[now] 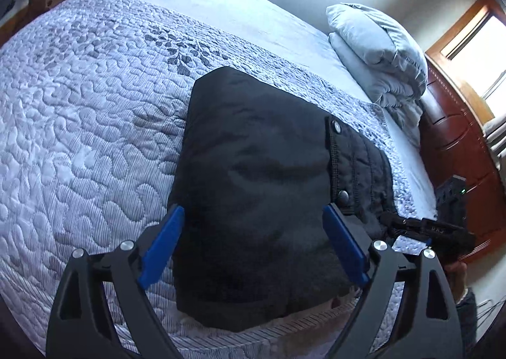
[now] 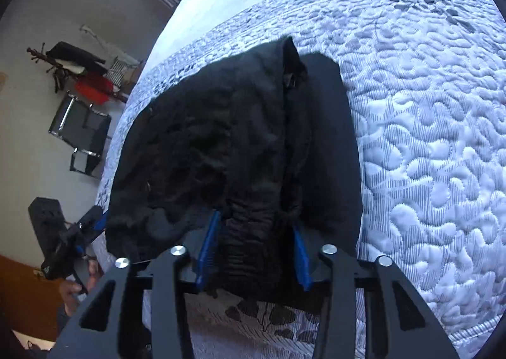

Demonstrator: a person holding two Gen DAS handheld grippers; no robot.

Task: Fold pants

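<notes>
Black pants (image 1: pixel 253 188) lie folded in a thick stack on the quilted bedspread (image 1: pixel 79 125) near the bed's front edge, with the snap-buttoned waistband (image 1: pixel 343 166) on the right. My left gripper (image 1: pixel 253 216) is open, its blue fingers (image 1: pixel 163 245) spread on either side of the stack, holding nothing. In the right wrist view the pants (image 2: pixel 221 150) are bunched and lifted. My right gripper (image 2: pixel 256 226) is shut on a gathered fold of the pants between its blue fingers (image 2: pixel 207 251). The other gripper (image 2: pixel 72 242) shows at the left, in a hand.
Two pale pillows (image 1: pixel 379 52) are stacked at the head of the bed. A red-brown wooden headboard (image 1: pixel 458 150) stands beyond them. A chair and clothes rack (image 2: pixel 82 100) stand by the wall beside the bed. The quilt (image 2: pixel 427 137) spreads wide to the right.
</notes>
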